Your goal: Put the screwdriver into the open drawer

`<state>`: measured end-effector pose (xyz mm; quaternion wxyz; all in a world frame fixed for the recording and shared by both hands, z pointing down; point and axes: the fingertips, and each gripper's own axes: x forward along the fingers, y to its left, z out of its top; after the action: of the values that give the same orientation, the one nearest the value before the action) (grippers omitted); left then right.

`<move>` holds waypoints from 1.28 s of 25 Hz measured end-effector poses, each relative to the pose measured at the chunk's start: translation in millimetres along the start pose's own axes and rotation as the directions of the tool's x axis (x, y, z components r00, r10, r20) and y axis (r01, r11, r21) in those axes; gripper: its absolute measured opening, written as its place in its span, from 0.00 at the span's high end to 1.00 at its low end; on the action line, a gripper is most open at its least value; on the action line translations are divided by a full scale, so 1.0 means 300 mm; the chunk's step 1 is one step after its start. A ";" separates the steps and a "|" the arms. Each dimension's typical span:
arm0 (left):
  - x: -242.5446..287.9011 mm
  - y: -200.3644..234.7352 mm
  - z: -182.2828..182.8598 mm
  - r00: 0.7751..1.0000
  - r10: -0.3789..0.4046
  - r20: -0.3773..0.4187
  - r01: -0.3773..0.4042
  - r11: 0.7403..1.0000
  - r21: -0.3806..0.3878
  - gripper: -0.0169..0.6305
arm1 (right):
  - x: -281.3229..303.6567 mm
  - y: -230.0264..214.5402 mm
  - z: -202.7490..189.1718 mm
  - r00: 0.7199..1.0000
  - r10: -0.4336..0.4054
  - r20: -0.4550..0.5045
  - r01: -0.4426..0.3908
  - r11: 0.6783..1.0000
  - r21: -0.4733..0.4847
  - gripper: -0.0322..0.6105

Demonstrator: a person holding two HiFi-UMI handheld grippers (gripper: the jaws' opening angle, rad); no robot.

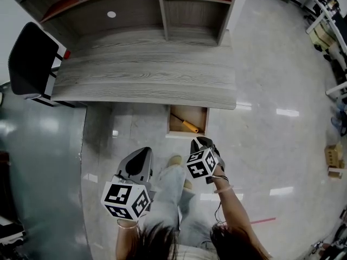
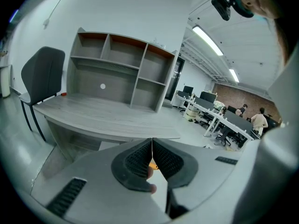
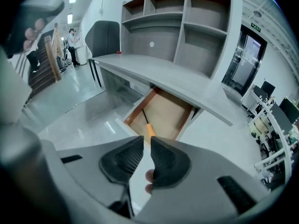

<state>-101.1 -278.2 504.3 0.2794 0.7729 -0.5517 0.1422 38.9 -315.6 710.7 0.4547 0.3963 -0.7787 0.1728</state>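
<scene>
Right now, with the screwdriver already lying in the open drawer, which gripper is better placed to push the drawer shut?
Right. The right gripper sits just in front of the drawer and looks straight into it, at the screwdriver. The left gripper hangs off to the side, facing the desk.

Grey desk (image 1: 146, 75) with shelving hutch (image 1: 135, 10), black chair (image 1: 30, 58) (at left), glossy floor (image 1: 271, 64).

Left tongs (image 1: 144, 151) and right tongs (image 1: 202, 142) are grey, with black ribbed pads (image 2: 134, 158) and black-and-white marker cubes (image 1: 126, 199); jeans (image 1: 169, 191) pale.
</scene>
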 end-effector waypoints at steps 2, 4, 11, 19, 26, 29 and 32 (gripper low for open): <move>-0.019 -0.016 0.005 1.000 -0.001 0.009 0.001 1.000 0.002 0.95 | -0.028 0.003 0.006 1.000 -0.007 0.013 0.007 1.000 0.002 0.85; -0.037 -0.029 0.011 1.000 -0.003 0.019 0.003 1.000 0.005 0.95 | -0.055 0.006 0.013 0.999 -0.018 0.027 0.018 1.000 -0.002 0.86; -0.111 -0.079 0.024 0.999 -0.003 0.049 0.002 1.000 0.016 0.95 | -0.160 0.032 0.008 0.998 -0.033 0.060 0.032 0.999 0.003 0.88; -0.202 -0.148 0.024 0.997 -0.008 0.079 0.006 0.999 0.036 0.95 | -0.305 0.052 0.007 0.992 -0.056 0.111 0.055 0.998 0.016 0.89; -0.284 -0.208 0.023 0.994 -0.013 0.112 0.007 0.999 0.052 0.95 | -0.428 0.056 0.004 0.982 -0.087 0.168 0.082 0.996 0.040 0.90; -0.316 -0.233 0.032 0.992 -0.017 0.124 0.009 0.998 0.067 0.95 | -0.487 0.063 0.012 0.975 -0.099 0.197 0.089 0.994 0.060 0.90; -0.346 -0.264 0.044 0.990 -0.023 0.141 0.011 0.996 0.083 0.95 | -0.543 0.070 0.011 0.969 -0.105 0.222 0.091 0.993 0.073 0.90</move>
<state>-64.7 -187.1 417.2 0.2089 0.7965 -0.5572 0.1070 65.0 -229.6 573.2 0.3591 0.4652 -0.7989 0.1282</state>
